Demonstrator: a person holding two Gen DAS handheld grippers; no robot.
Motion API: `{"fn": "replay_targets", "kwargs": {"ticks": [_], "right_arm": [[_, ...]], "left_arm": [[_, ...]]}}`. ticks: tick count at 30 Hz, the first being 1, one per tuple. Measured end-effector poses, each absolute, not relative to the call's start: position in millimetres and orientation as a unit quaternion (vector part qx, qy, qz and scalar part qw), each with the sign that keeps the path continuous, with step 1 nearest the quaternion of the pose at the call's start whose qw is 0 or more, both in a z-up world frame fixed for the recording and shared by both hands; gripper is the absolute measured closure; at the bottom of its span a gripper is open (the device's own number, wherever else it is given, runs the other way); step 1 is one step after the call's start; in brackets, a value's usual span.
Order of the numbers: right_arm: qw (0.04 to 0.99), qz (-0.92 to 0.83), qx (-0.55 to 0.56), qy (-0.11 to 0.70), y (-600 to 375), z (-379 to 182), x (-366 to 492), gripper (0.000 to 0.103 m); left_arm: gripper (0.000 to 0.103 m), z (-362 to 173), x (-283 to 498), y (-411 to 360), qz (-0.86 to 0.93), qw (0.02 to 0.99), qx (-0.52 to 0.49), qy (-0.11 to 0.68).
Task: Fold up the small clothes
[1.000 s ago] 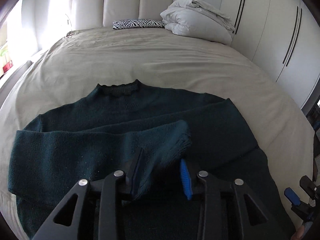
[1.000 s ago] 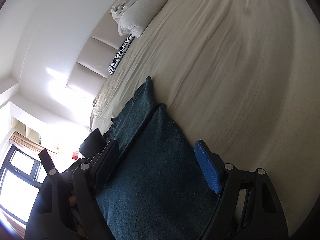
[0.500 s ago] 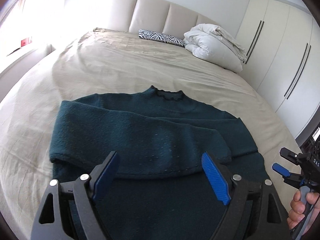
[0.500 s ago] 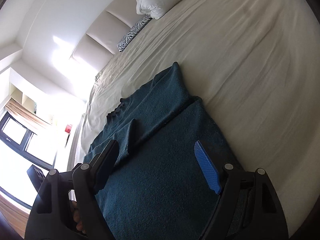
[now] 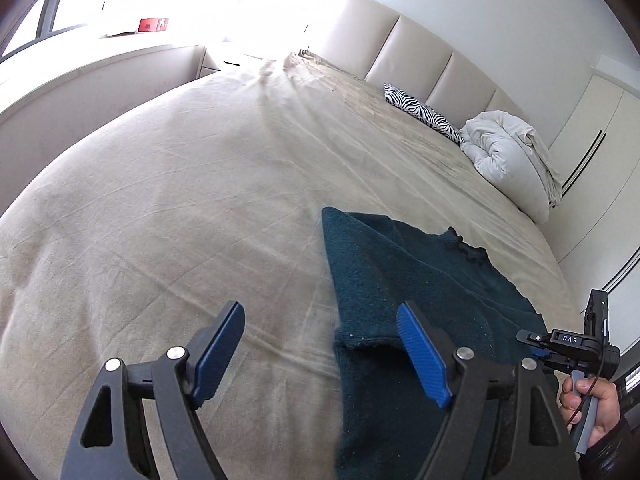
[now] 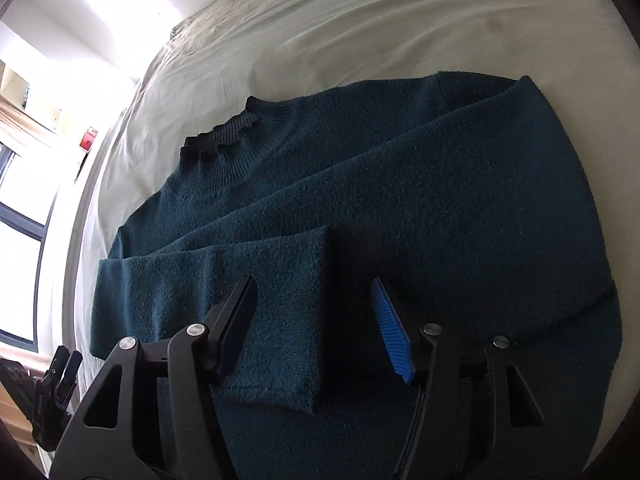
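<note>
A dark teal knit sweater (image 6: 400, 200) lies flat on the beige bed (image 6: 360, 32), both sleeves folded across its body. The upper sleeve's cuff (image 6: 280, 396) ends between my right gripper's fingers. My right gripper (image 6: 316, 332) is open and empty just above the sweater's lower part. My left gripper (image 5: 320, 348) is open and empty above the sweater's left edge (image 5: 380, 280), one finger over the bare sheet (image 5: 200, 220). The right gripper also shows at the right edge of the left wrist view (image 5: 576, 344).
A zebra-print cushion (image 5: 420, 110) and a bundled white duvet (image 5: 512, 160) lie by the padded headboard (image 5: 420, 52). White wardrobe doors (image 5: 600, 140) stand at the right. A window ledge (image 5: 100, 64) runs along the left side of the bed.
My left gripper let go of the sleeve, opened, and swung left to the sweater's left edge. My right gripper turned from the right side to over the folded sleeves.
</note>
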State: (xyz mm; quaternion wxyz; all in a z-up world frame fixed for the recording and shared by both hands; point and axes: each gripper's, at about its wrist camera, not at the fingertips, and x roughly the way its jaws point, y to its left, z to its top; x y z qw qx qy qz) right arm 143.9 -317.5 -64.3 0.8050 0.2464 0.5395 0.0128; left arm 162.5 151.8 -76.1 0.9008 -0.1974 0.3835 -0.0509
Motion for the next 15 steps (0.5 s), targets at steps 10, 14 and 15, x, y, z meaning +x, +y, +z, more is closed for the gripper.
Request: {"fn": "replay_targets", "kwargs": {"ticks": [10,14,15], "right_arm": [[0.86,0.045,0.162,0.482,-293.2,-0.9,150.0,0.096],[0.86,0.03,0.167,0.481,-308.1,-2.8,160.1,0.096],[0.856,0.021,0.169,0.488,-315.2,-11.1,162.9,0.096]], "left_arm": [[0.024,-79.7,175.2,149.0,-0.06,0.899,-0.205,0.382],[0.024,-76.9,184.9,147.9,-0.059,0.901,-0.202,0.379],[0.024,-75.8,188.5,146.5,-0.059,0.903,-0.195,0.379]]}}
